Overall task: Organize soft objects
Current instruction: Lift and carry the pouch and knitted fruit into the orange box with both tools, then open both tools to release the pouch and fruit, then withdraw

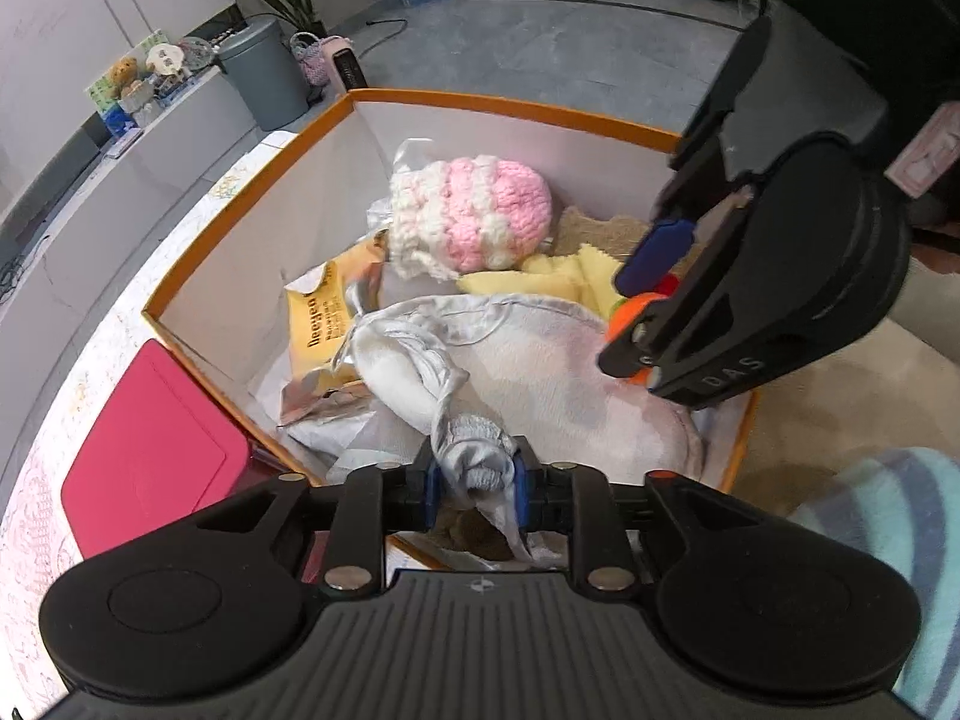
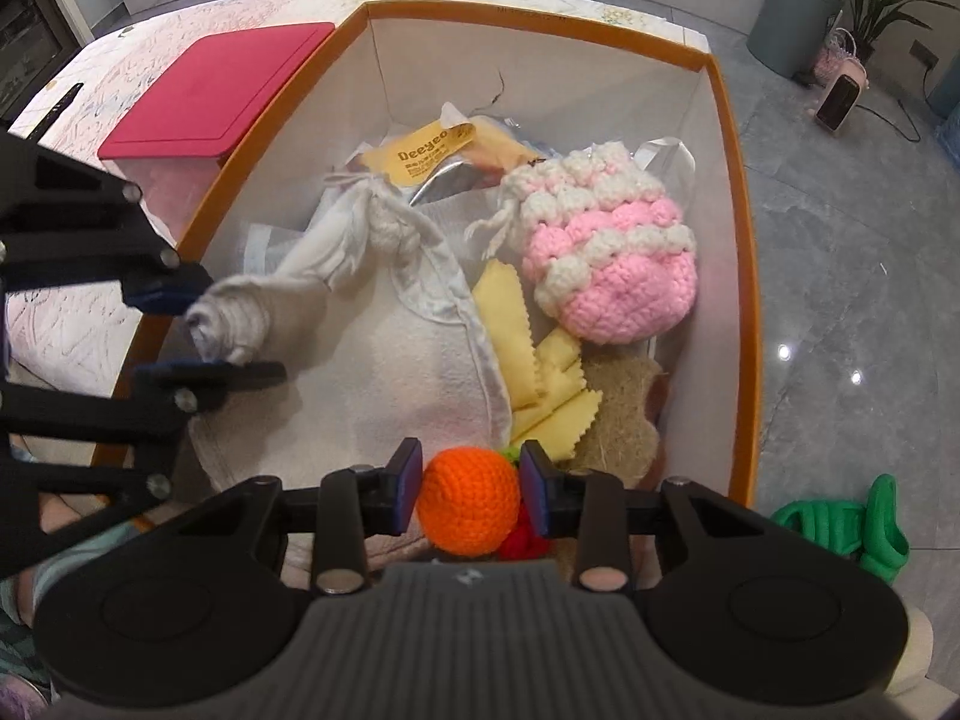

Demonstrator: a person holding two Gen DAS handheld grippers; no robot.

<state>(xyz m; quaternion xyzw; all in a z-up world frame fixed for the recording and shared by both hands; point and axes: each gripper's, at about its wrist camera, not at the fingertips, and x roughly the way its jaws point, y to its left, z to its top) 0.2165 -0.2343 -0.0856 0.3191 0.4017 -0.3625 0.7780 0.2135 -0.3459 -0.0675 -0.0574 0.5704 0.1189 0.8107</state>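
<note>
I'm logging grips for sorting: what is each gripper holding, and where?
Left gripper: the bunched end of the grey-white cloth pouch. Right gripper: the orange crocheted ball, pinched across its sides above the orange-rimmed box.

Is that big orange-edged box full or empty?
Partly full: the box holds a pink-and-white crocheted pouch, yellow cloth and white fabric; its upper walls stay bare.

I see a pale patterned tabletop (image 2: 150, 48) carrying an open orange-rimmed box (image 2: 540, 24) with white inner walls. A flat magenta lid or case (image 2: 222, 90) lies on the tabletop just beside the box's wall. Grey tiled floor (image 2: 840, 240) lies beyond the box's far side.
</note>
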